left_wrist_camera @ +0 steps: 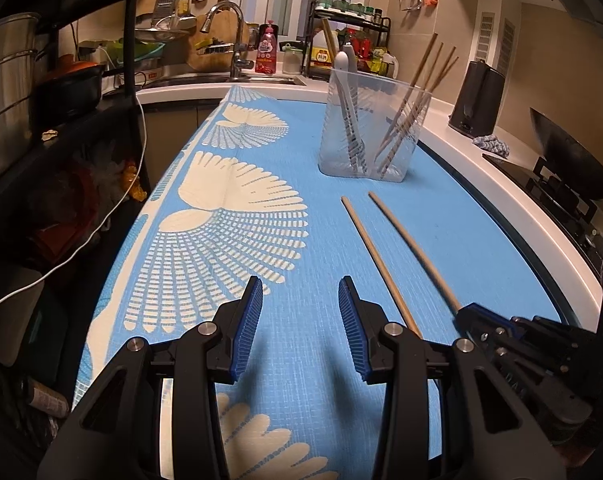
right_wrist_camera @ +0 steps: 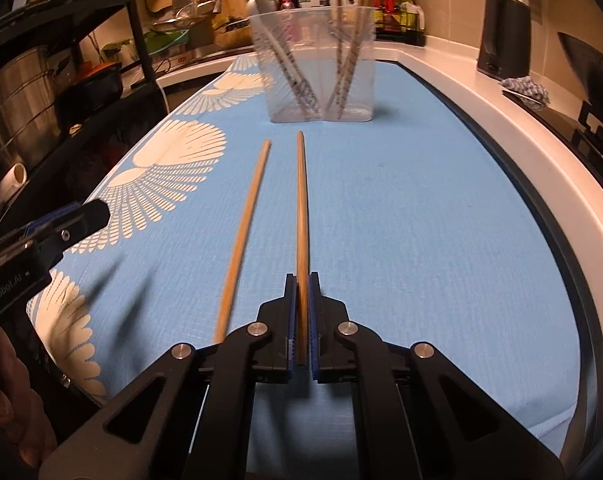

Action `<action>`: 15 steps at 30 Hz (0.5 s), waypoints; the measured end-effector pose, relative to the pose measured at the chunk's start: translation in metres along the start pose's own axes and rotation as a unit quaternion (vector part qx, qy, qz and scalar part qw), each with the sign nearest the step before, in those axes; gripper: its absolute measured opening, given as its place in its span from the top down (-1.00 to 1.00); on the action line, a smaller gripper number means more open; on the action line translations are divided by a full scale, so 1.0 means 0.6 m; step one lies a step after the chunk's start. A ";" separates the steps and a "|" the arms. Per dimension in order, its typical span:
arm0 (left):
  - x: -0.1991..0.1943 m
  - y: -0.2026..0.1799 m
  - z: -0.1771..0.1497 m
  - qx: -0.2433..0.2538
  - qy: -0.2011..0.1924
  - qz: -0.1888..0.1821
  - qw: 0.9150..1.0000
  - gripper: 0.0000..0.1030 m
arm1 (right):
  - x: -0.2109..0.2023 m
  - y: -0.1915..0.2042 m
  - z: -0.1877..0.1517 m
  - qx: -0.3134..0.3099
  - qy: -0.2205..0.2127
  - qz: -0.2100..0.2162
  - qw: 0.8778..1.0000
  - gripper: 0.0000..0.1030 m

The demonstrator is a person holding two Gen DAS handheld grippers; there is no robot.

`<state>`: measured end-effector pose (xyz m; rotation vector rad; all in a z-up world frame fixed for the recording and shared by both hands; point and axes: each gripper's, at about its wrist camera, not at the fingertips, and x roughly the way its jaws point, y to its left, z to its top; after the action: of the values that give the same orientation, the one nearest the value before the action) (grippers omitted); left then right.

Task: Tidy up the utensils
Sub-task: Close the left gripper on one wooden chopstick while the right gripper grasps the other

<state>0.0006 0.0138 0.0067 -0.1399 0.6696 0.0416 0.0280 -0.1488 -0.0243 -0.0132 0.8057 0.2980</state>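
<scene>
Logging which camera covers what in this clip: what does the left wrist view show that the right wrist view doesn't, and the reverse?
Left wrist only: the left gripper head-on, jaws wide apart over the bare mat and holding nothing, plus the whole faucet and sink.

Right wrist only: the right gripper with its jaws shut on the near end of the right chopstick.

Both: two chopsticks lying on the mat, the left chopstick loose, and the clear holder beyond them, with utensils standing in it.
</scene>
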 end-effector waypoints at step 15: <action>0.063 -0.139 -0.065 0.093 0.056 -0.053 0.993 -0.23 | -0.009 -0.095 -0.024 0.047 -0.005 -0.037 0.998 0.89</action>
<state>0.0130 -0.0742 -0.0372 0.0013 0.7726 -0.1309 0.0296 -0.2068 -0.0366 0.0467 0.8073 0.1889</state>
